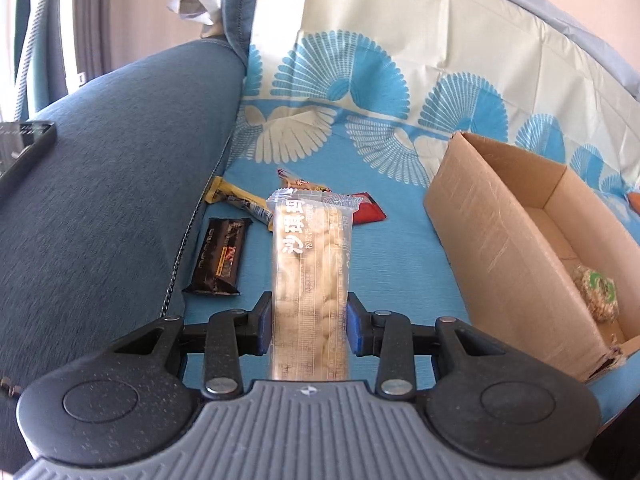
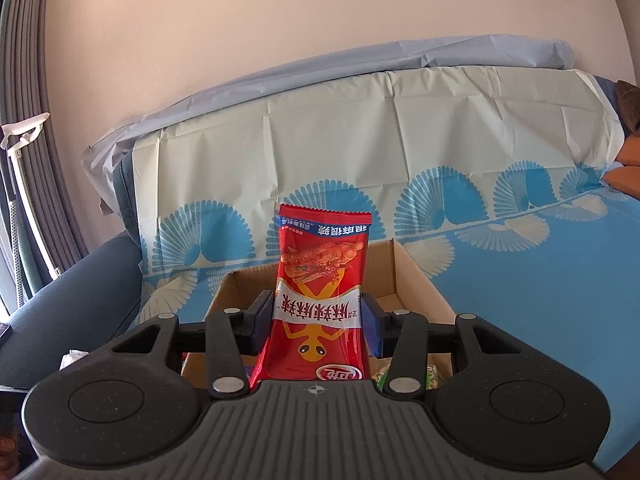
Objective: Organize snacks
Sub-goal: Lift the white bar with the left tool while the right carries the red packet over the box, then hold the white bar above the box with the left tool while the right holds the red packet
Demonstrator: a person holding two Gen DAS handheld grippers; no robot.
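My left gripper (image 1: 310, 320) is shut on a long clear packet of pale puffed snack (image 1: 310, 264), held above the blue sofa cover. Beyond it lie a black bar (image 1: 220, 258), a yellow-and-black wrapper (image 1: 236, 198), a red packet (image 1: 366, 214) and a beige packet (image 1: 300, 184). The open cardboard box (image 1: 480, 232) stands to the right with a green-and-white round snack (image 1: 596, 290) inside. My right gripper (image 2: 318, 316) is shut on a red snack bag (image 2: 320, 292), held upright over the same box (image 2: 420, 280), where snacks (image 2: 430, 376) show at the bottom right.
The grey-blue sofa armrest (image 1: 112, 180) rises on the left, with a dark phone (image 1: 24, 152) lying on it. The sofa back carries a cream and blue fan-patterned sheet (image 2: 360, 152). Curtains (image 2: 20, 120) hang at far left. An orange cushion (image 2: 628, 152) sits at far right.
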